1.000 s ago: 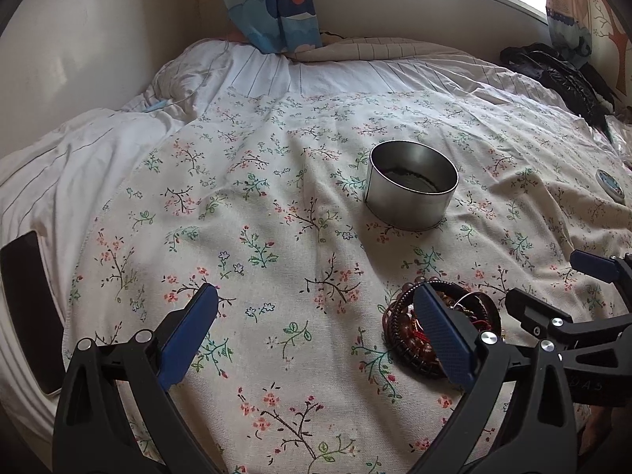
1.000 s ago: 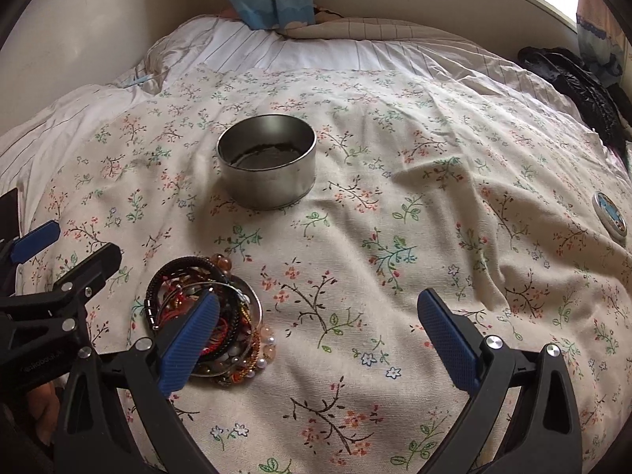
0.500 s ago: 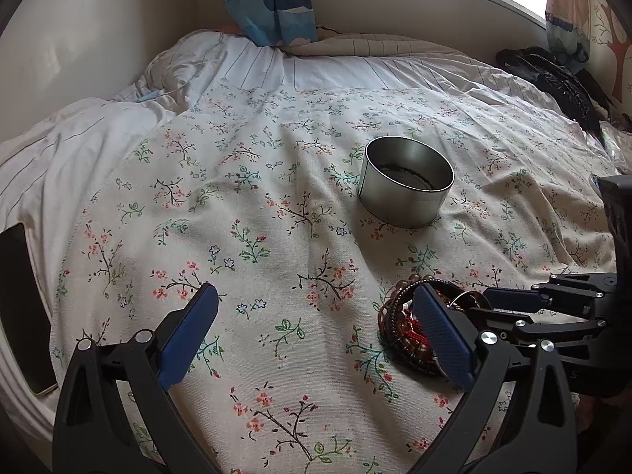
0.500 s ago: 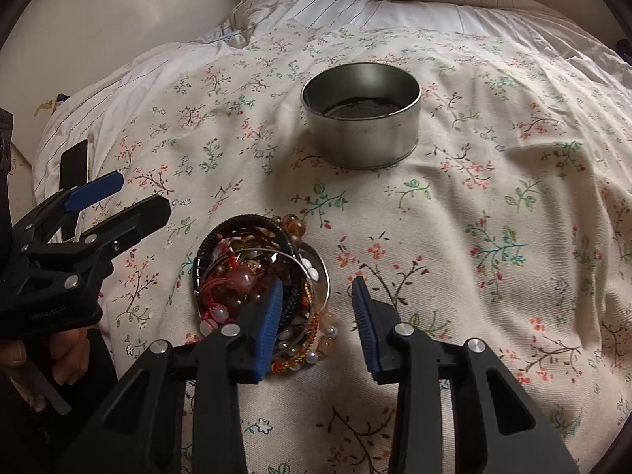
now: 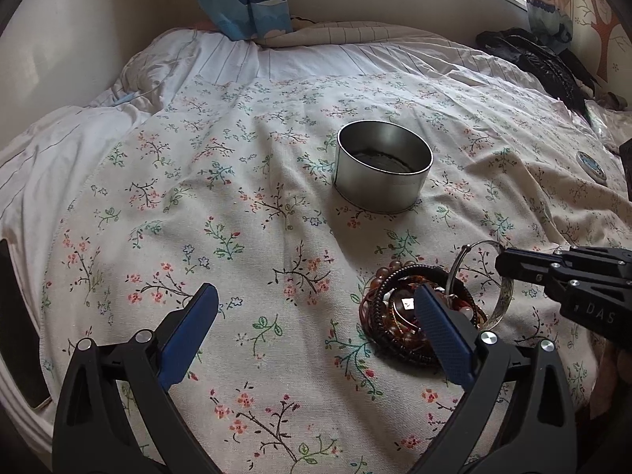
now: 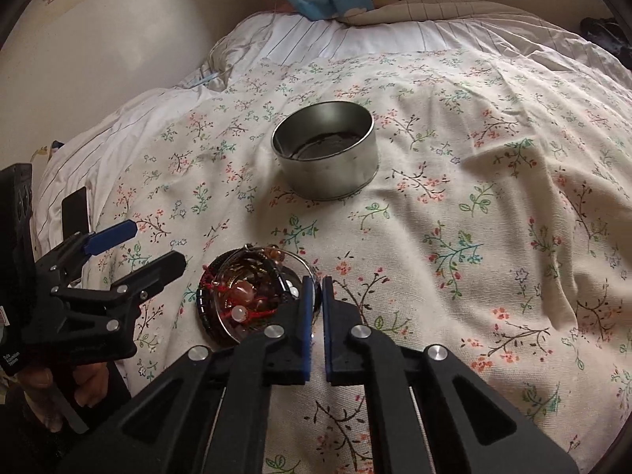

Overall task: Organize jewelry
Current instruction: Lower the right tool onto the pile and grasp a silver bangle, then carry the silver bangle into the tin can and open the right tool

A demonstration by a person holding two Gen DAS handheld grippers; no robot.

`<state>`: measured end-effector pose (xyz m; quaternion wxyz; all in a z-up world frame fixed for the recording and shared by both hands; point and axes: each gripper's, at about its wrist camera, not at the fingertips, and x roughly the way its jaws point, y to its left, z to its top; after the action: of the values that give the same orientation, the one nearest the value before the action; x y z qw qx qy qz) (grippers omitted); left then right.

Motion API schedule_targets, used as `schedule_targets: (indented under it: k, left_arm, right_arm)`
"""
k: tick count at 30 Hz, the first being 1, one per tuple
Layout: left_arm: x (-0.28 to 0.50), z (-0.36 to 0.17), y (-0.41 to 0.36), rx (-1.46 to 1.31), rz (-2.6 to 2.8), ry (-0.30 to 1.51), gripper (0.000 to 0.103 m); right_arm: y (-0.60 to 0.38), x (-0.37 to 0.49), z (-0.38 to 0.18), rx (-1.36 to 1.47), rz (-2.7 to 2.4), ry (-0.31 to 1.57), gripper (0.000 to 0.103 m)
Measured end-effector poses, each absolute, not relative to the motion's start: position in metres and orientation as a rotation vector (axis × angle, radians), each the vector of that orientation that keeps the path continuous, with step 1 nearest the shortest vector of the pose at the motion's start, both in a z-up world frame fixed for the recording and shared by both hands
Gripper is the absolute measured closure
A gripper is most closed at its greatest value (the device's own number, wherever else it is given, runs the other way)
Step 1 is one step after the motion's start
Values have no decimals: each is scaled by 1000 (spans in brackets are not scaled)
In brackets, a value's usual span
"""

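A pile of bracelets and bead strings lies on the floral bedspread. A round silver tin stands open behind it. My right gripper is shut on a silver bangle and holds it tilted up at the pile's right edge. My left gripper is open and empty, with its right finger over the pile.
A dark phone lies at the bed's left edge. Black clothing lies at the far right, and a small round lid lies right of the tin. Striped white bedding lies behind.
My right gripper has closed on the silver bangle and lifted its edge off the pile. My left gripper has stayed open and nearly still.
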<state>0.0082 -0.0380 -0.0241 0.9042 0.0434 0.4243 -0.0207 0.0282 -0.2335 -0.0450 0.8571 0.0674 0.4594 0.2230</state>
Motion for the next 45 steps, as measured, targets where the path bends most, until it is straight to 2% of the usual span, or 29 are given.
schedule_targets:
  k: [12,13,15,18,21,22,23,26,36,45]
  left_arm:
    - [18,-35,-68,207,-179,896,8]
    - [20,-37,-68,211,-176,902,11]
    - [26,-40,-68,207,-184,917,22]
    - [36,-49,-68,220,-191,953,50]
    - [41,-57,-69,219,-226,984,68]
    - [39,-56,-70,221,-238,976,81]
    - [37,-54,-72,235,-236,963,89]
    - [32,-45,-67,198,-258,942,95]
    - [17,-14,-29,-133,-468,849,95]
    - [31,-6,-24,-153,-350,810,95]
  right_arm:
    - [-278,23,-35,287,346,902,98]
    - [-278,22,-35,289,346,902,98]
    - [-280,23,-36,297,344,901,98]
    - [-282,23,-37,313,344,902,98]
    - [-284,22,-38,324,343,899,98]
    - [-284,22,-38,326,344,898,98]
    - [-284,21,-38,327,345,897,98]
    - [-284,20,-37,328,343,891,98]
    - [-289,17,-33,350,344,868,98]
    - [-290,21,-21,388,341,828,98]
